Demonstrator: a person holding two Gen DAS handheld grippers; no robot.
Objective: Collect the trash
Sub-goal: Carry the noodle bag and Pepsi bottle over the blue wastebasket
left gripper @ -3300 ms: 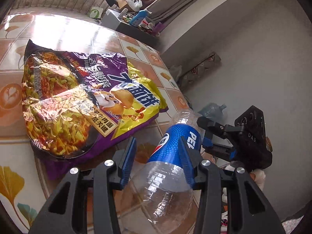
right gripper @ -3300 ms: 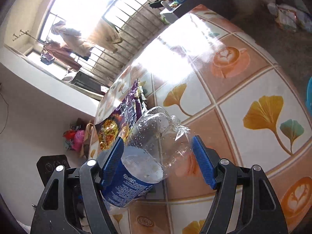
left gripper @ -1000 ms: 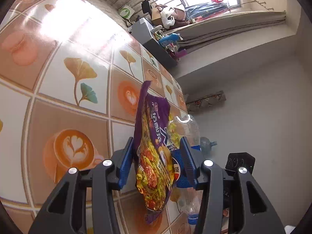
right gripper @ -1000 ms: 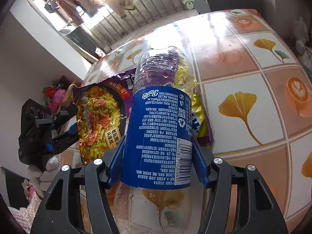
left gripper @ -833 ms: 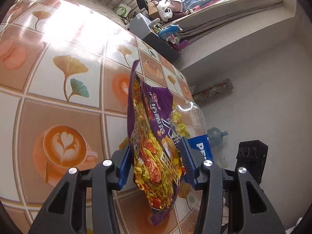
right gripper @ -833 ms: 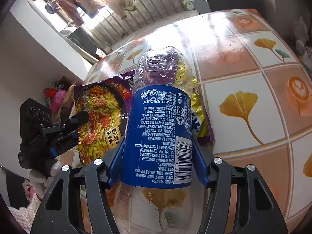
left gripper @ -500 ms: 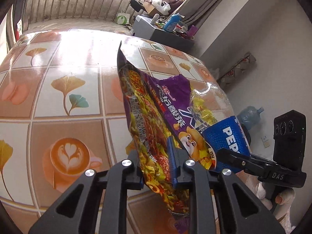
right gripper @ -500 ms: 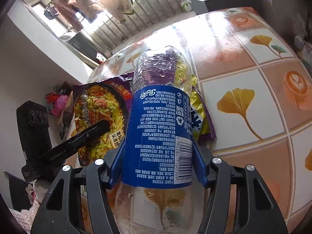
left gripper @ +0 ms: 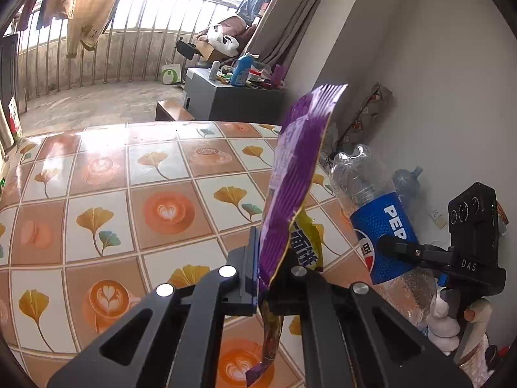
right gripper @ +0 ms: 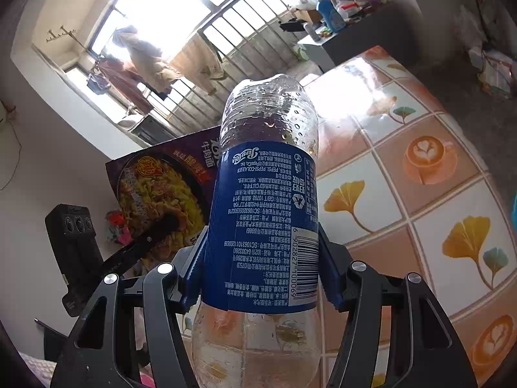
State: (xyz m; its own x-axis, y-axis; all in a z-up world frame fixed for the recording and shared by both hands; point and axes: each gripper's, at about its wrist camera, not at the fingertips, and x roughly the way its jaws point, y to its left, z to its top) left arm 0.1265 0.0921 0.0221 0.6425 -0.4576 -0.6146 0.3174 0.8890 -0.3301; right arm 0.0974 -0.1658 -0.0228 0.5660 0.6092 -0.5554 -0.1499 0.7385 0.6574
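Left tool [left gripper: 263, 278]: pressed together on the noodle wrapper [left gripper: 295, 177], pinching its lower edge so the limp film stands upright, clear of the counter [left gripper: 106, 174]. Right tool [right gripper: 260, 258]: clamped across the labelled waist of the empty cola bottle [right gripper: 263, 213], base pointing away, probably the firmest place to grip. Both pieces of trash are held aloft side by side, apparently ready to carry to a bin, which is not in view.

The right gripper [right gripper: 260, 271] clamps a clear Pepsi bottle [right gripper: 263, 213] at centre, blue pads pressing its label from both sides. At nine o'clock the left gripper [right gripper: 161, 226] appears to pinch a noodle packet [right gripper: 158, 187], its second finger hidden. A patterned tabletop [right gripper: 420, 194] spreads toward three o'clock.
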